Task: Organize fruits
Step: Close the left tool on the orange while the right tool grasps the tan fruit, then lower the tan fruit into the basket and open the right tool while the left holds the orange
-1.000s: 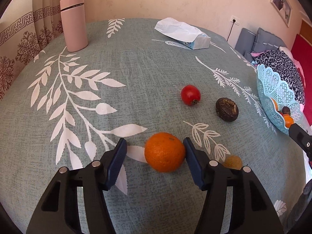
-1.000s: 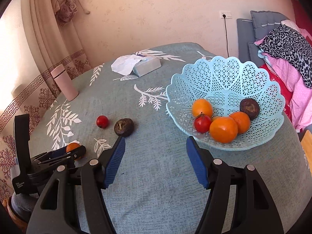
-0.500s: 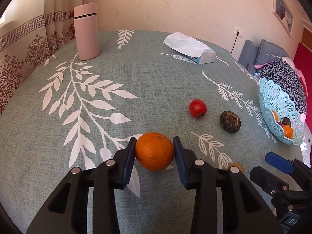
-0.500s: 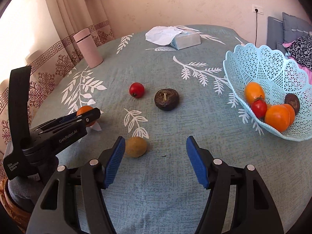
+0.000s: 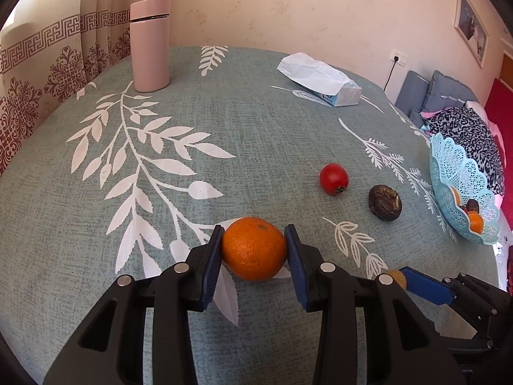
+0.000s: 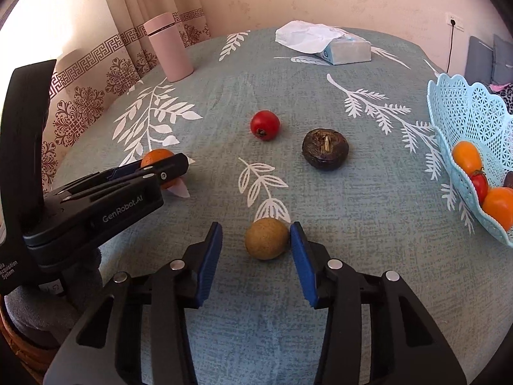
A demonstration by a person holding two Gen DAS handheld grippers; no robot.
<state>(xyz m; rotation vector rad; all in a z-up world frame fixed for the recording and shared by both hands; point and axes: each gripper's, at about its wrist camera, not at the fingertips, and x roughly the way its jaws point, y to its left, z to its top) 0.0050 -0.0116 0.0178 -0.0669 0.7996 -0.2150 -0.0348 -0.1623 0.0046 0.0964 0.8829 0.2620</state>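
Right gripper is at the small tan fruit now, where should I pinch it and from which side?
Pinch the tan fruit across its widest middle, coming in low from the near side as the right gripper already sits. It is small, round and free on the tablecloth, off-centre toward the right finger, so centre before closing.

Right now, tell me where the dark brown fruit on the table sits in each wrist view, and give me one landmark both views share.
Left wrist view: the dark brown fruit lies right of centre, just right of the red tomato.
Right wrist view: the dark brown fruit lies above centre, right of the red tomato.
Shared landmark: the pink bottle, standing upright far left on the table.
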